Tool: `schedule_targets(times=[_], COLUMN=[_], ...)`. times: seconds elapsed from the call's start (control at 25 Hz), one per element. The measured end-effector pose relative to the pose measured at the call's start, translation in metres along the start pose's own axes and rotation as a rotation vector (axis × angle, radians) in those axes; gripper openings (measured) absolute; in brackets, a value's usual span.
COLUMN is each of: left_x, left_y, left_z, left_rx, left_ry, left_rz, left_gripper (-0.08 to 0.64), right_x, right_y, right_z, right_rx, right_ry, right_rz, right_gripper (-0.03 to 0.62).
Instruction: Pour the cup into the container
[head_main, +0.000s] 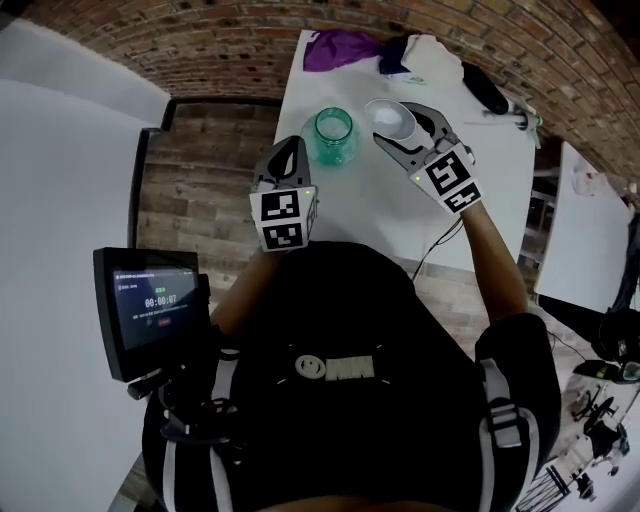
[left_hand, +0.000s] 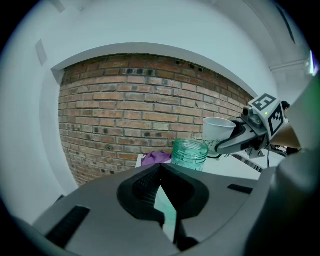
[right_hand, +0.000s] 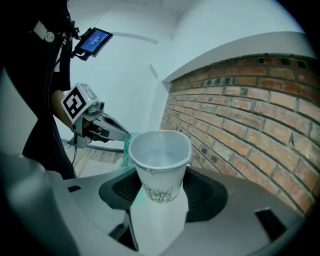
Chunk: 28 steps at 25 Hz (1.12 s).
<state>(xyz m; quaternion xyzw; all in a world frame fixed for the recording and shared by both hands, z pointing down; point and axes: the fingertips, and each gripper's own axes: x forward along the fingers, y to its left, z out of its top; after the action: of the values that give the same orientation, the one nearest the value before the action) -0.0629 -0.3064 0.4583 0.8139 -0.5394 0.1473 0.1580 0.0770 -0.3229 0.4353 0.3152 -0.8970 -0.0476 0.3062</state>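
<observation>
Print on the screen (head_main: 152, 300) at nine o'clock is too small to read. The person's torso (head_main: 350, 320) is cropped at six o'clock. The left gripper (left_hand: 160, 167) hides the base of the green jar (left_hand: 190, 151).

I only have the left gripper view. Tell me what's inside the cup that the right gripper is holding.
Observer: The right gripper view looks down into the paper cup. It seems to hold clear liquid, below the rim.
Operator: Tell me whether it is over the jar yet.
Observer: No. In the head view the cup sits beside the green jar, to its right, not above its mouth.
Operator: Now place my left gripper.
Observer: The left gripper is at the jar's near left side, not touching it.
</observation>
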Motion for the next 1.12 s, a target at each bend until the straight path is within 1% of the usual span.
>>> schedule_targets(times=[0.2,0.28,0.44,0.64,0.88,1.12], left_x=[0.004,0.005,0.011,0.014,0.017,0.02], left_y=[0.002,0.003,0.006,0.006,0.005,0.005], left_z=[0.004,0.006,0.01,0.01,0.01,0.009], left_rx=[-0.006,-0.002,0.003,-0.002,-0.013,-0.009], left_ry=[-0.014,-0.014,-0.024,-0.027,-0.023,-0.023], left_rz=[-0.011,-0.015,-0.02,-0.034,-0.047,-0.05], left_gripper=[-0.002,-0.002,-0.002,-0.002,-0.002,-0.002], right_x=[0.01,0.014,0.022,0.031,0.034,0.035], right_y=[-0.004,-0.004,-0.006,-0.005,-0.008,-0.009], right_z=[0.012,0.014,0.02,0.021,0.023,0.026], right_rx=[-0.187,-0.242,-0.338,-0.437,-0.531,-0.619], right_ry=[0.086,0.12,0.162,0.211,0.256,0.269], right_rz=[0.046,0.06,0.06,0.055,0.035,0.013], right_gripper=[0.265,0.265,0.265,0.265,0.265,0.265])
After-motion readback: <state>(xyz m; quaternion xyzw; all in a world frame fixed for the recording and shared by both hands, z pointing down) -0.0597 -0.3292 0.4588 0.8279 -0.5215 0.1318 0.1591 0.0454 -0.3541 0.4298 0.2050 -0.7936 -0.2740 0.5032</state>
